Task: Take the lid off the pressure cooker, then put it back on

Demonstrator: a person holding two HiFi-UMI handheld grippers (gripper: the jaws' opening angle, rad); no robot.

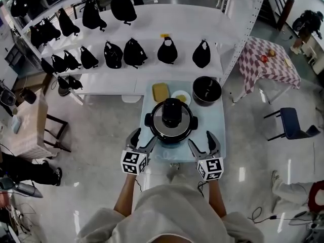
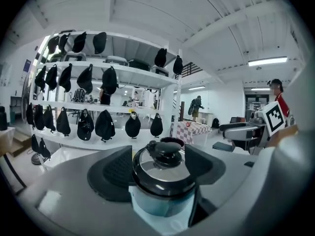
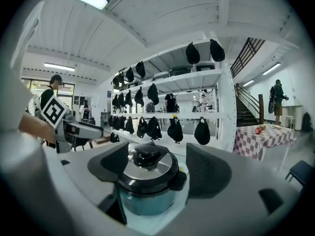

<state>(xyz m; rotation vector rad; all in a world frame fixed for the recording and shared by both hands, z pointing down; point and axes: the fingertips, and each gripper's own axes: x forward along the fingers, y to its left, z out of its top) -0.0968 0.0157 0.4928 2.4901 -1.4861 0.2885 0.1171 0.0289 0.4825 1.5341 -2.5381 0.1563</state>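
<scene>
A teal pressure cooker [image 1: 171,128] stands on the small pale table [image 1: 217,123], its steel lid [image 1: 171,121] with a black knob seated on top. My left gripper [image 1: 140,141] hangs open at the cooker's near left, close to its side handle. My right gripper [image 1: 203,143] stands open at the near right, a little clear of the pot. In the left gripper view the cooker [image 2: 162,188] fills the gap between the open jaws [image 2: 156,168]. The right gripper view frames the cooker [image 3: 146,186] the same way between its open jaws [image 3: 158,170]. Neither gripper holds anything.
Behind the cooker on the table lie a yellow pad [image 1: 160,91], a white plate [image 1: 181,97] and a black pot [image 1: 206,90]. White shelves with black bags [image 1: 134,52] stand beyond. A checked table [image 1: 267,59] and blue chair [image 1: 292,123] are to the right.
</scene>
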